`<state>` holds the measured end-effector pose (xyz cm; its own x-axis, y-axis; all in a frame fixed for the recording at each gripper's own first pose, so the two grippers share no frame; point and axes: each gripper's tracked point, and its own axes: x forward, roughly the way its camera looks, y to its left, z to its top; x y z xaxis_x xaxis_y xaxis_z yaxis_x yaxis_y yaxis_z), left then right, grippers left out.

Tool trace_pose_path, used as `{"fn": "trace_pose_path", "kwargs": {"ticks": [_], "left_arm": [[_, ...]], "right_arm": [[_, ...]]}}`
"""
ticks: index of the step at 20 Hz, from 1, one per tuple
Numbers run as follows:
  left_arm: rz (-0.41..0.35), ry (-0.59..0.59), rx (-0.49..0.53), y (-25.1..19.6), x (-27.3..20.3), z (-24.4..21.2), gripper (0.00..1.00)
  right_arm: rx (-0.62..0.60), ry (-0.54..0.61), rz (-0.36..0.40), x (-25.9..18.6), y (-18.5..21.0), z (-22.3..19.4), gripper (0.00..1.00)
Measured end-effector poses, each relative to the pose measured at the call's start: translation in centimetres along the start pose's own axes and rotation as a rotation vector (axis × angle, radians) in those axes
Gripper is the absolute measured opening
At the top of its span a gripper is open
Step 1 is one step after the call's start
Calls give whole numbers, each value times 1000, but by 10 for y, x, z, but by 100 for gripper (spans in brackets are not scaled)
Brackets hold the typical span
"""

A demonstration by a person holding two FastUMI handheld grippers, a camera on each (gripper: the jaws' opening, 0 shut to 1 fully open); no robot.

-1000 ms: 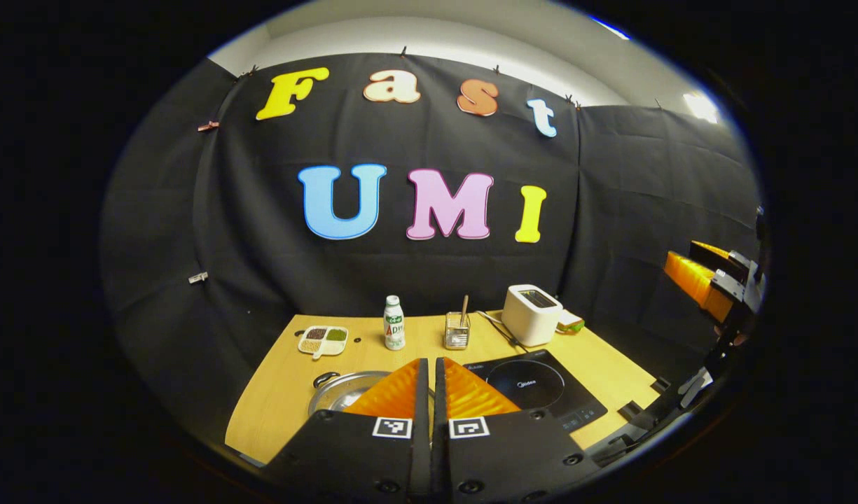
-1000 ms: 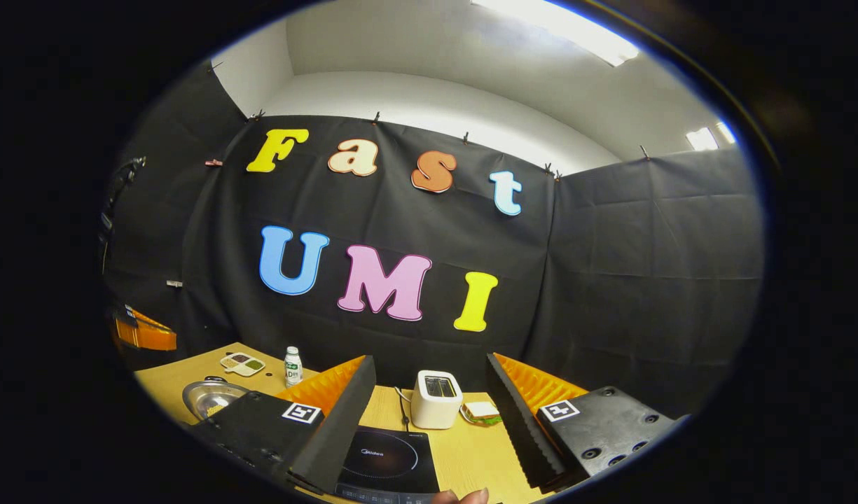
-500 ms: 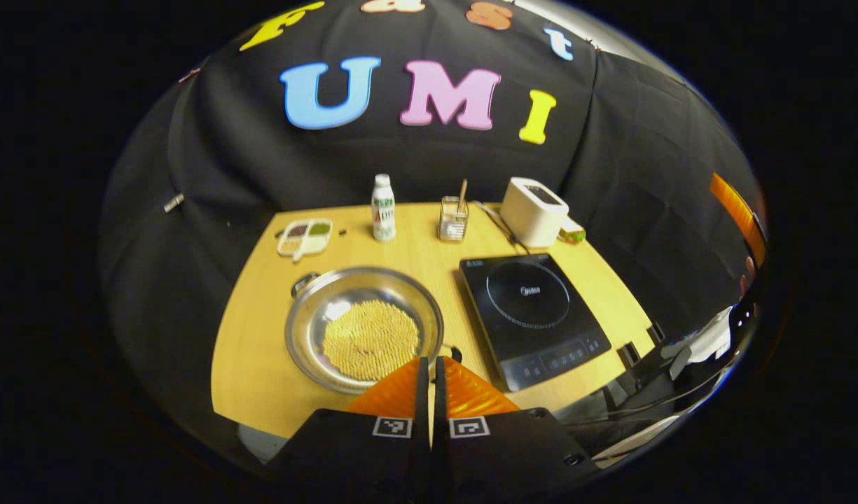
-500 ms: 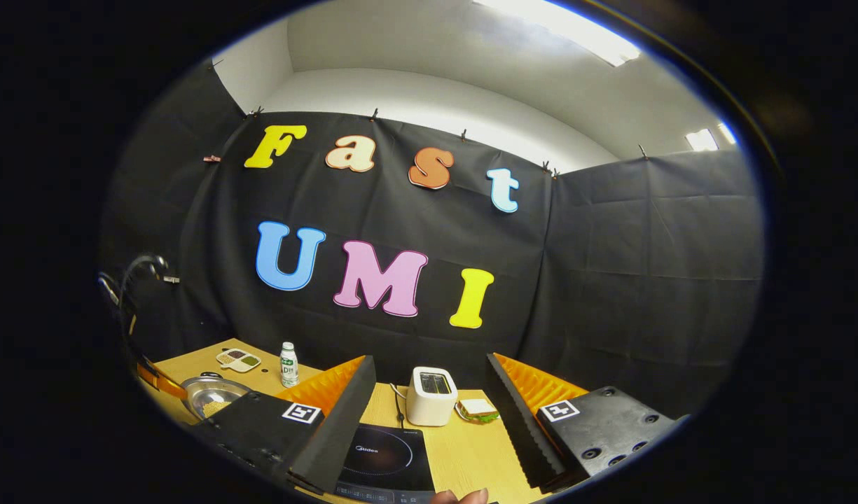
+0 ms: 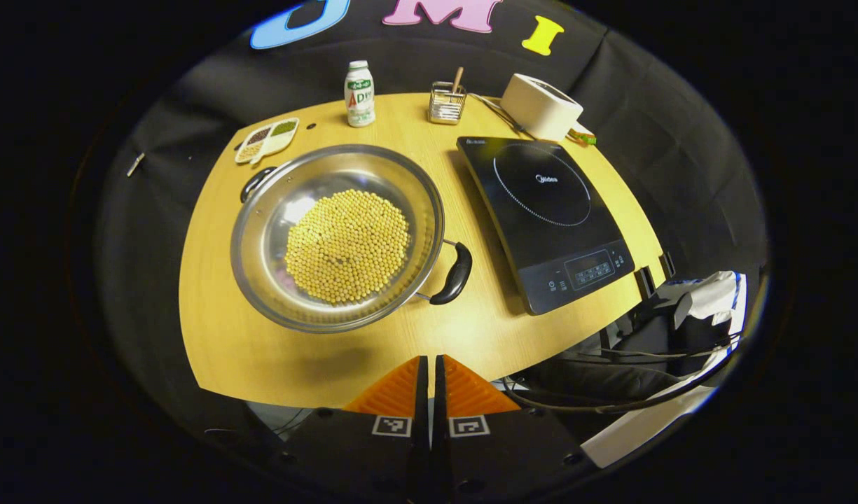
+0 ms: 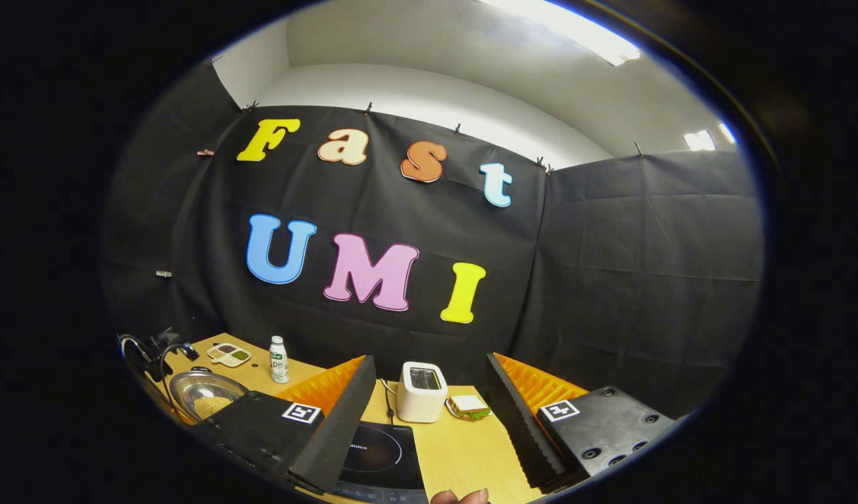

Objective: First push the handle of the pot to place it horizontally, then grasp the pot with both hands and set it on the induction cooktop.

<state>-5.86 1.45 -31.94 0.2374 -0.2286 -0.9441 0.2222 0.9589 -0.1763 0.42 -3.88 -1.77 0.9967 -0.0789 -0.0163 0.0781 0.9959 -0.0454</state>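
A wide steel pot (image 5: 260, 231) of yellow beans sits left of centre on the wooden table (image 5: 211, 336). One black handle (image 5: 454, 272) points to the near right, the other (image 5: 255, 183) to the far left, so the handles lie on a diagonal. The black induction cooktop (image 5: 544, 210) lies to the pot's right. My left gripper (image 5: 429, 358) is shut and empty, high above the table's near edge. My right gripper (image 6: 429, 359) is open and empty, held level above the cooktop (image 6: 379, 458), with the pot (image 6: 204, 399) far to its left.
Along the back stand a divided snack dish (image 5: 267, 138), a small bottle (image 5: 359, 84), a wire holder with a stick (image 5: 446, 103), a white toaster (image 5: 541, 105) and a sandwich (image 6: 468, 406). Cables and cloth hang off the table's near right corner (image 5: 653, 343).
The left gripper has risen and tipped downward, so the whole pot and cooktop came into its view from above. The right gripper has barely shifted and stays open.
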Motion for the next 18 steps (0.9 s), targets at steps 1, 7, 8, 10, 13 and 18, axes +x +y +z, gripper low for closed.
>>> {"fn": "trace_pose_path", "kwargs": {"ticks": [1, 7, 8, 10, 13, 18], "left_arm": [[-8, 31, 4, 2, 9, -2, 5], [32, 150, 26, 18, 52, 0, 5], [31, 172, 9, 17, 58, -1, 5], [36, 189, -19, 16, 68, 2, 5], [66, 182, -30, 19, 80, 15, 5], [56, 169, -11, 4, 92, 27, 5]], "right_arm": [[-2, 3, -7, 1, -2, -1, 98], [-8, 19, -62, 4, -23, -8, 97], [-8, 23, -70, 5, -26, -10, 97], [-10, 31, -88, 4, -32, -13, 97], [-12, 41, -107, 6, -38, -18, 98], [-18, 55, -118, 9, -43, -22, 97]]}}
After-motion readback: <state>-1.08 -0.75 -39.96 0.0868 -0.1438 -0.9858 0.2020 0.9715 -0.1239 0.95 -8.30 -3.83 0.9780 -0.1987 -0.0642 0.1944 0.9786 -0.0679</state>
